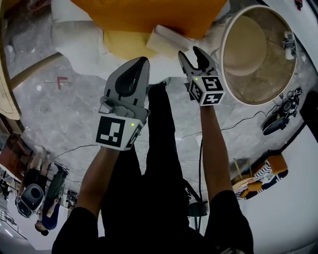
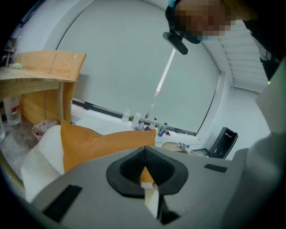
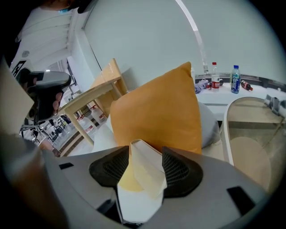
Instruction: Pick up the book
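Observation:
The book (image 1: 166, 39) is white with cream page edges and lies on a white seat cushion (image 1: 74, 34), just under an orange pillow (image 1: 144, 15). My right gripper (image 1: 195, 57) hovers right beside it with the jaws open. In the right gripper view the book (image 3: 145, 176) shows between the two black pads (image 3: 178, 172), which stand apart from it. My left gripper (image 1: 141, 62) hangs to the left of the book with its pads together and nothing in them. In the left gripper view its tips (image 2: 144, 152) meet, and a sliver of cream and orange shows below them.
A round glass-topped table (image 1: 258, 54) stands right of the book, close to my right gripper. A wooden table (image 3: 94, 94) is beyond the pillow (image 3: 156, 112). Bottles (image 3: 235, 79) line the window ledge. Cables (image 1: 238, 121) lie on the marble floor.

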Available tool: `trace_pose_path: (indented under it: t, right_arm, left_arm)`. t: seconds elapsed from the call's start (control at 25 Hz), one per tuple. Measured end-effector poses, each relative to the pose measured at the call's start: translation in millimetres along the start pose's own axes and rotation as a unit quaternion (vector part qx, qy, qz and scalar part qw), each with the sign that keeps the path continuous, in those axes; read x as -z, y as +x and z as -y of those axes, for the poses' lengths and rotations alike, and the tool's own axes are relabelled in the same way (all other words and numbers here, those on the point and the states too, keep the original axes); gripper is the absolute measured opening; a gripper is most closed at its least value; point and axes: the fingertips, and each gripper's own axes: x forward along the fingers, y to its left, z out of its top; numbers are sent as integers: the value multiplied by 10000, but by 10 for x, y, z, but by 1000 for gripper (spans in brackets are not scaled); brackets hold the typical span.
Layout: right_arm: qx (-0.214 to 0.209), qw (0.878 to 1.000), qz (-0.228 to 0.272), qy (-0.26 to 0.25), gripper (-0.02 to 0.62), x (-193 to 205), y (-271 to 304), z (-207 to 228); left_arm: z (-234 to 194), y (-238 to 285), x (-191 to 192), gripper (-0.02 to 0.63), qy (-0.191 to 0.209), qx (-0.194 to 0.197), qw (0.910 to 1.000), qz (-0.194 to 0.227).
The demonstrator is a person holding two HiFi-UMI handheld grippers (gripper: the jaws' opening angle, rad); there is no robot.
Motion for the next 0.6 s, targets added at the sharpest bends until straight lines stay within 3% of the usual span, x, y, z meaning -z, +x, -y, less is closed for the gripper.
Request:
trace_pose_path:
  t: [0.6]
  right_arm:
    - [-243, 9959, -739, -456, 288, 345, 434, 278]
  left_arm:
    - [-73, 128, 74, 8, -150, -22, 9999, 3]
